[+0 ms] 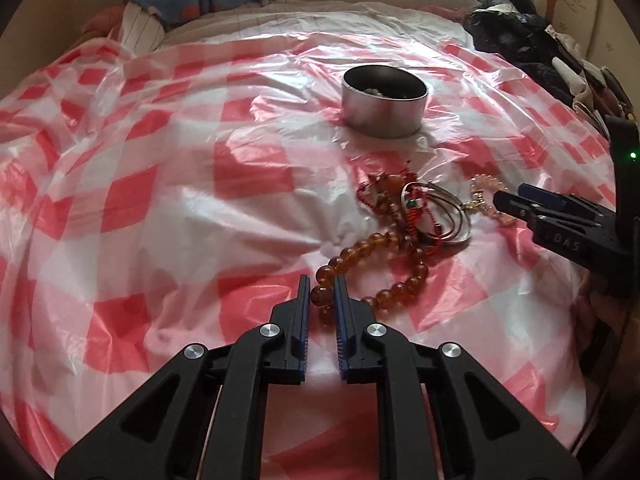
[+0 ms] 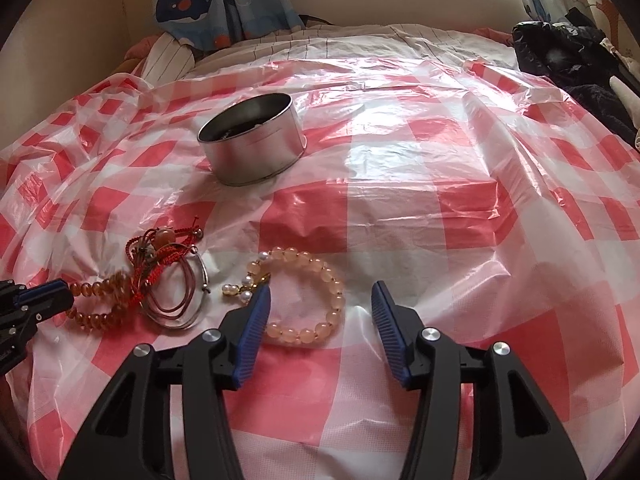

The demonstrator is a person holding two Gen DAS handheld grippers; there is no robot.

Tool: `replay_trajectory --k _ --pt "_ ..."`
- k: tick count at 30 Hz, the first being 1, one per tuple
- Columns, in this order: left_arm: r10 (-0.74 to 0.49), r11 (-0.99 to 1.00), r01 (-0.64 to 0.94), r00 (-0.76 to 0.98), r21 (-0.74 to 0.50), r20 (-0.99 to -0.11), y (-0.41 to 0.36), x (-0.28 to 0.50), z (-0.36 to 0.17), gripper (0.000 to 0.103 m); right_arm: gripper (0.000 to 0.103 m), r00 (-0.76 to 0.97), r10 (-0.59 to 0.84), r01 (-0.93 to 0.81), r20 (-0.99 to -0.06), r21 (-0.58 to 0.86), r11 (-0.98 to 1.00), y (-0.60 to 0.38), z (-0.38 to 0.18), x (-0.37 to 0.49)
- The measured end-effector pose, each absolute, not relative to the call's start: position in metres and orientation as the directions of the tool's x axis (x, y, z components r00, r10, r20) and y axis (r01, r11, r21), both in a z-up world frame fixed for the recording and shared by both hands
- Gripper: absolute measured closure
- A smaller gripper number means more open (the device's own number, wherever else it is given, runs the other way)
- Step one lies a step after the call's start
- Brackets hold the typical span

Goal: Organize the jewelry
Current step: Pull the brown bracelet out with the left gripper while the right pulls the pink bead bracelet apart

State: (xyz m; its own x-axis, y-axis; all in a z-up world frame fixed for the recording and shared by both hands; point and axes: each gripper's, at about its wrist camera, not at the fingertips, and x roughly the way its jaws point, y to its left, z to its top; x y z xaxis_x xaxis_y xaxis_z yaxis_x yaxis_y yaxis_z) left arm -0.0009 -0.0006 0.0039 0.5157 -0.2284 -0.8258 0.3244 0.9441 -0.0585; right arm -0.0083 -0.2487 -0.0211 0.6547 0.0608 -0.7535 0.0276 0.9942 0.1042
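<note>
My left jaws (image 1: 322,294) pinched nearly shut on amber bead bracelet (image 1: 376,268), one bead clamped between blue pads. My right jaws (image 2: 320,312) spread wide, nothing gripped; left pad tip rests over edge of pale peach bead bracelet (image 2: 316,300), which lies flat on red-and-white checked plastic sheet (image 2: 400,208) covering bed. Tangle of red cords and metal bangles (image 1: 424,216) just beyond amber beads, touching them. Round metal tin (image 1: 384,100) farther back, upright, open, small pale beads inside.
</note>
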Motion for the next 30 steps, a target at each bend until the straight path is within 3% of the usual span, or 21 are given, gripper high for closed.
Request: replay_trajectory --k 3,6,9,10,12,13,18,23,25,26,27,30 --pt "-0.214 0.949 0.311 0.547 -0.041 -0.809 0.002 0.001 0.006 0.089 0.047 0.652 0.061 0.026 -0.756 0.103 0.994 -0.249 -0.022 -0.007" --pt "-0.196 0.945 0.327 0.556 -0.004 -0.807 -0.006 0.004 0.001 0.073 0.047 0.641 0.060 0.023 -0.765 0.097 0.995 -0.247 -0.025 -0.004" --pt "-0.166 0.938 0.344 0.530 0.032 -0.832 -0.014 0.006 -0.012 0.072 0.048 0.629 0.059 0.008 -0.775 0.082 0.997 -0.243 -0.028 -0.002" --pt "-0.161 0.935 0.351 0.526 0.041 -0.835 -0.015 0.006 -0.011 0.078 0.054 0.629 0.069 -0.006 -0.775 0.084 0.996 -0.241 -0.029 -0.002" --pt "-0.166 0.929 0.367 0.533 0.050 -0.830 -0.018 0.005 -0.007 0.093 0.092 0.625 0.088 -0.035 -0.776 0.084 0.996 -0.236 -0.029 -0.002" --pt "-0.179 0.931 0.364 0.548 0.040 -0.817 -0.017 0.004 -0.003 0.093 0.095 0.627 0.097 -0.045 -0.773 0.088 0.995 -0.234 -0.029 -0.003" --pt "-0.192 0.957 0.291 0.639 0.003 -0.745 -0.001 0.004 0.019 0.093 0.095 0.696 0.163 -0.083 -0.700 0.147 0.986 -0.232 -0.015 -0.015" --pt "-0.161 0.968 0.252 0.543 -0.023 -0.824 0.007 0.016 -0.010 0.092 0.094 0.691 0.164 -0.079 -0.704 0.152 0.985 -0.232 -0.015 -0.012" --pt "-0.158 0.968 0.250 0.544 -0.020 -0.824 0.006 0.016 -0.011 0.089 0.075 0.681 0.153 -0.058 -0.716 0.156 0.986 -0.235 -0.018 -0.008" --pt "-0.162 0.967 0.252 0.546 -0.023 -0.822 0.006 0.016 -0.010 0.086 0.061 0.682 0.146 -0.052 -0.716 0.152 0.987 -0.235 -0.018 -0.008" --pt "-0.164 0.967 0.254 0.547 -0.024 -0.821 0.005 0.016 -0.011 0.081 0.061 0.683 0.144 -0.053 -0.716 0.149 0.987 -0.235 -0.018 -0.009" --pt "-0.153 0.966 0.259 0.551 -0.007 -0.820 0.003 0.015 -0.013 0.079 0.061 0.659 0.121 -0.038 -0.742 0.128 0.991 -0.233 -0.024 -0.004"
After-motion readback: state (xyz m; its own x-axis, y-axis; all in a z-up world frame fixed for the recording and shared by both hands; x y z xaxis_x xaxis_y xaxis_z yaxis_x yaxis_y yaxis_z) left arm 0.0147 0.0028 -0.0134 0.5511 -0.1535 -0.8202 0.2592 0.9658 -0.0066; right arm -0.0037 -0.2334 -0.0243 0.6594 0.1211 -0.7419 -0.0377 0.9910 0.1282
